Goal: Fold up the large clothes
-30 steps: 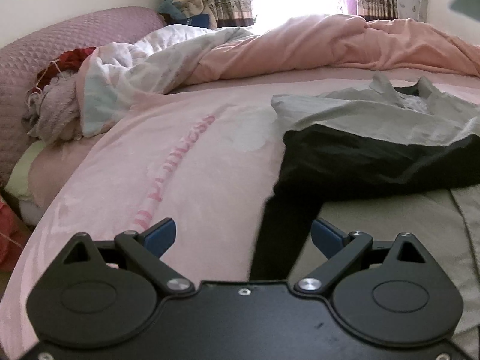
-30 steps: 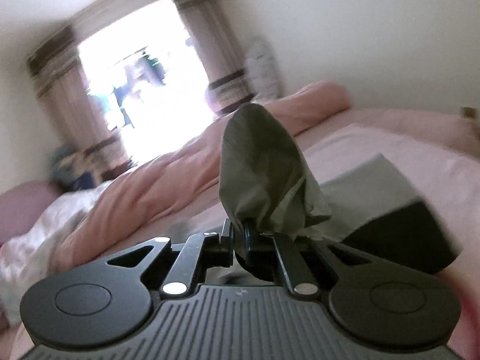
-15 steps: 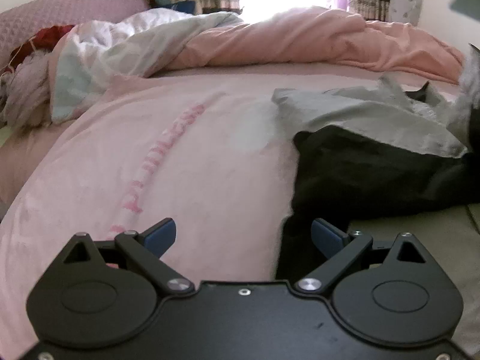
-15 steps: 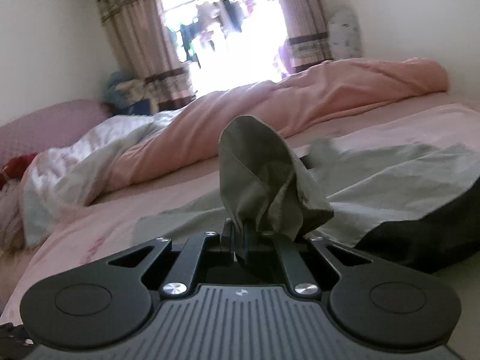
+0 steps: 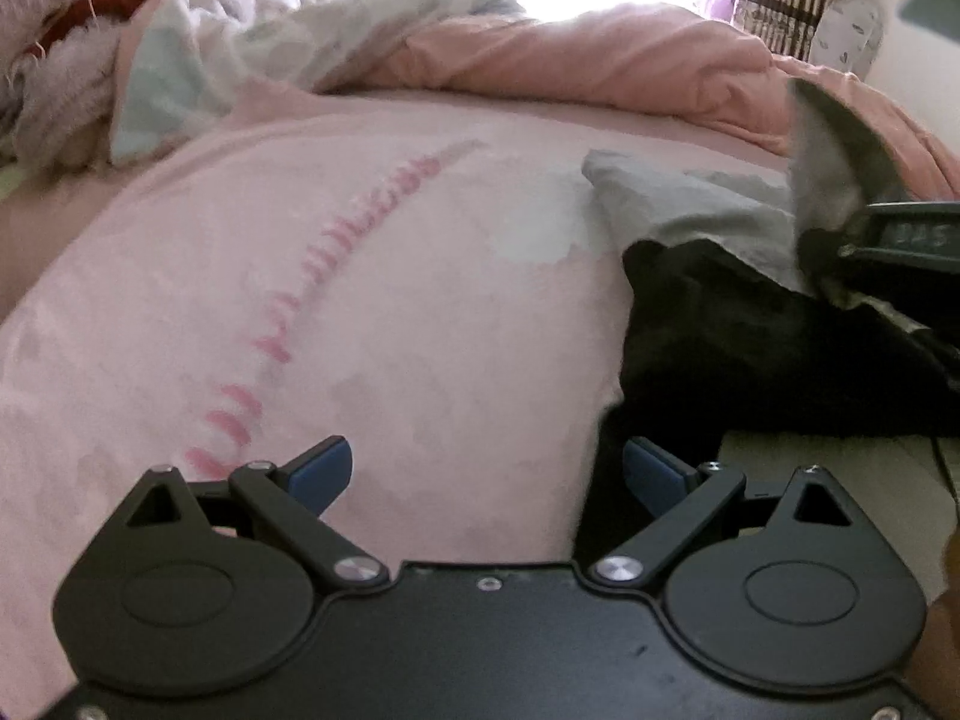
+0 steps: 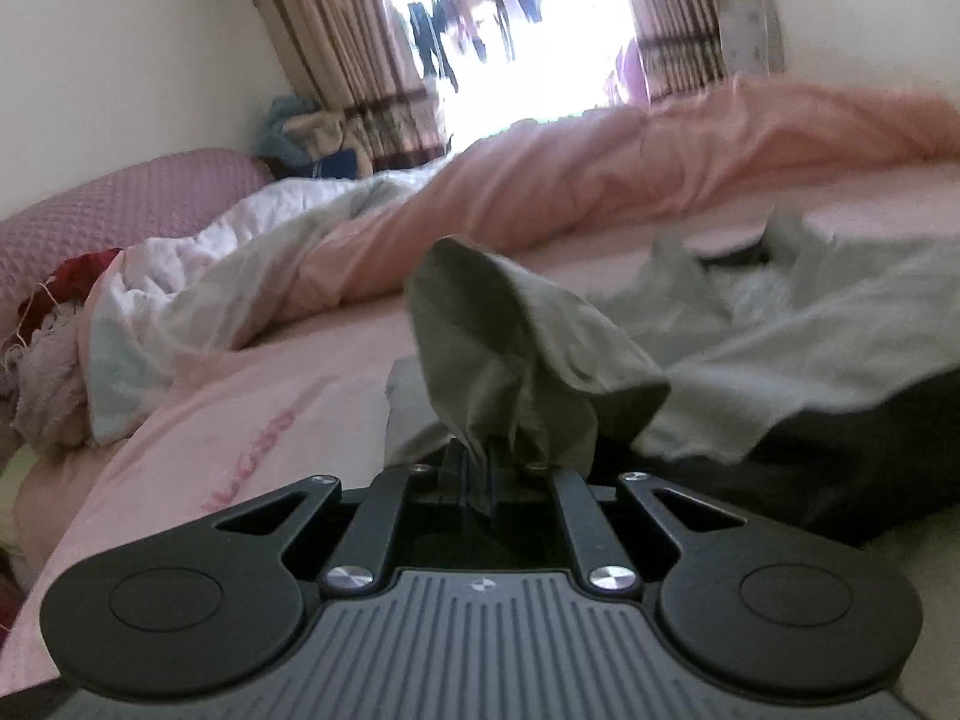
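The right gripper (image 6: 480, 471) pinches a bunched fold of the grey-and-black garment (image 6: 810, 372), which lies on the right of the pink bedsheet (image 5: 360, 300). The left gripper (image 5: 486, 474), jaws wide and empty, hovers by the garment's near-left black edge; open sheet lies left, rumpled quilt (image 5: 570, 60) far.

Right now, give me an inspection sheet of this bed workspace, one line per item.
Surface: pink bed sheet with pink lettering, wrinkled.
Job's things: grey-and-black garment spread on the sheet's right side; one grey corner lifted off the bed.
Clutter: bunched peach duvet and white quilt along the far side; red and mauve fabrics by the quilted mauve headboard.
Grippers: left gripper open, empty, over the sheet at the garment's black edge; right gripper shut on the grey corner.
Cables: thin dark cord at right edge, source unclear.
Surroundings: striped curtains, bright window, pale walls.
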The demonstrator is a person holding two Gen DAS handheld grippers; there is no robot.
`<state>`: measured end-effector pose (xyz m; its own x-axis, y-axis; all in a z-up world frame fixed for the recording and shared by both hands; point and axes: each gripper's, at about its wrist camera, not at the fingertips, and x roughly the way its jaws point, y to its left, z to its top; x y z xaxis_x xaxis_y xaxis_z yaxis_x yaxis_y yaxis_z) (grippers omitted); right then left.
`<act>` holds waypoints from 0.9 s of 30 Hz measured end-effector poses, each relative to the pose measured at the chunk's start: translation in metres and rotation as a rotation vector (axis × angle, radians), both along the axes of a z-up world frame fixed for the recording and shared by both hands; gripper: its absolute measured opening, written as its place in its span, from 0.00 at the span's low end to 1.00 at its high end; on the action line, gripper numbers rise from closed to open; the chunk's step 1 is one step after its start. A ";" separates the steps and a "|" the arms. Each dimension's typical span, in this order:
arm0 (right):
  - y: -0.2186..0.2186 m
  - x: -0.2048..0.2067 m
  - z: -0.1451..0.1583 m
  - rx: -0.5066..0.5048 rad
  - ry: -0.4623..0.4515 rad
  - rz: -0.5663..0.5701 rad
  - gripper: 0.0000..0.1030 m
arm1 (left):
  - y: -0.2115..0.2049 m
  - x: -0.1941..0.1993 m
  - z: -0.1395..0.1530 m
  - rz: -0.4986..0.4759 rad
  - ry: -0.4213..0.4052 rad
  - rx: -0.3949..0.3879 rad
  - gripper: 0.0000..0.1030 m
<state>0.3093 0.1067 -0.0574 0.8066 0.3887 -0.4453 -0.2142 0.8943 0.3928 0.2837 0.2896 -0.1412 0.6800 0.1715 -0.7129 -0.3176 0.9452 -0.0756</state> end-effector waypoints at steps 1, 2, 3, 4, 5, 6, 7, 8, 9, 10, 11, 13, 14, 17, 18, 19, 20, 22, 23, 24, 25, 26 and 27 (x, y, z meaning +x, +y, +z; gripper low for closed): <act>0.001 0.002 -0.004 -0.007 0.012 0.008 0.08 | -0.001 0.001 -0.001 -0.002 0.009 0.002 0.96; 0.007 0.003 -0.008 -0.019 0.013 0.014 0.09 | -0.002 0.002 -0.002 -0.002 0.015 0.007 0.96; 0.010 0.003 -0.013 -0.037 0.012 0.022 0.10 | -0.003 0.002 -0.003 0.000 0.018 0.010 0.96; 0.013 0.005 -0.018 -0.054 0.025 0.027 0.10 | -0.003 0.001 -0.003 0.002 0.018 0.006 0.96; 0.014 0.007 -0.024 -0.053 0.051 0.031 0.10 | -0.003 0.000 -0.004 0.001 0.018 -0.002 0.96; 0.017 0.010 -0.029 -0.049 0.072 0.036 0.10 | -0.004 0.000 -0.005 -0.003 0.019 -0.011 0.96; 0.018 0.011 -0.034 -0.050 0.087 0.038 0.10 | -0.004 0.000 -0.005 -0.006 0.020 -0.014 0.96; 0.019 0.012 -0.036 -0.058 0.091 0.042 0.10 | -0.004 0.000 -0.005 -0.007 0.022 -0.009 0.96; 0.020 0.012 -0.037 -0.068 0.092 0.046 0.10 | -0.004 0.001 -0.006 -0.007 0.025 -0.002 0.96; 0.022 0.011 -0.036 -0.081 0.090 0.048 0.10 | -0.005 0.002 -0.007 -0.007 0.027 0.000 0.96; 0.024 0.010 -0.035 -0.095 0.087 0.050 0.15 | -0.005 0.002 -0.007 -0.006 0.027 -0.002 0.96; 0.028 0.007 -0.032 -0.111 0.082 0.069 0.22 | -0.005 0.002 -0.008 -0.006 0.027 -0.007 0.96; 0.029 0.006 -0.030 -0.112 0.086 0.080 0.28 | -0.005 0.002 -0.007 -0.005 0.027 -0.006 0.96; 0.017 0.000 -0.013 -0.021 0.109 0.161 0.42 | -0.003 0.003 -0.007 0.003 0.028 -0.006 0.96; 0.007 -0.007 -0.004 0.036 0.080 0.195 0.48 | -0.003 0.003 -0.007 0.004 0.028 -0.009 0.96; -0.003 -0.014 0.003 0.070 0.040 0.209 0.55 | -0.003 0.002 -0.007 0.004 0.028 -0.010 0.96; -0.015 -0.024 0.011 0.091 -0.010 0.198 0.72 | -0.003 0.003 -0.007 0.005 0.030 -0.009 0.96; -0.034 -0.039 0.021 0.102 -0.110 0.110 0.81 | -0.005 0.003 -0.007 0.001 0.030 -0.002 0.96; -0.039 -0.042 0.024 0.086 -0.137 0.067 0.81 | -0.006 0.003 -0.007 -0.001 0.031 0.002 0.96; -0.042 -0.041 0.024 0.062 -0.143 0.042 0.81 | -0.007 0.003 -0.007 -0.004 0.030 0.008 0.96; -0.042 -0.036 0.023 0.030 -0.133 0.028 0.81 | -0.008 0.003 -0.007 -0.006 0.031 0.011 0.96; -0.041 -0.028 0.019 0.006 -0.108 0.022 0.80 | -0.009 0.003 -0.007 -0.008 0.031 0.015 0.96; -0.039 -0.019 0.014 -0.010 -0.077 0.019 0.77 | -0.009 0.003 -0.007 -0.009 0.032 0.019 0.96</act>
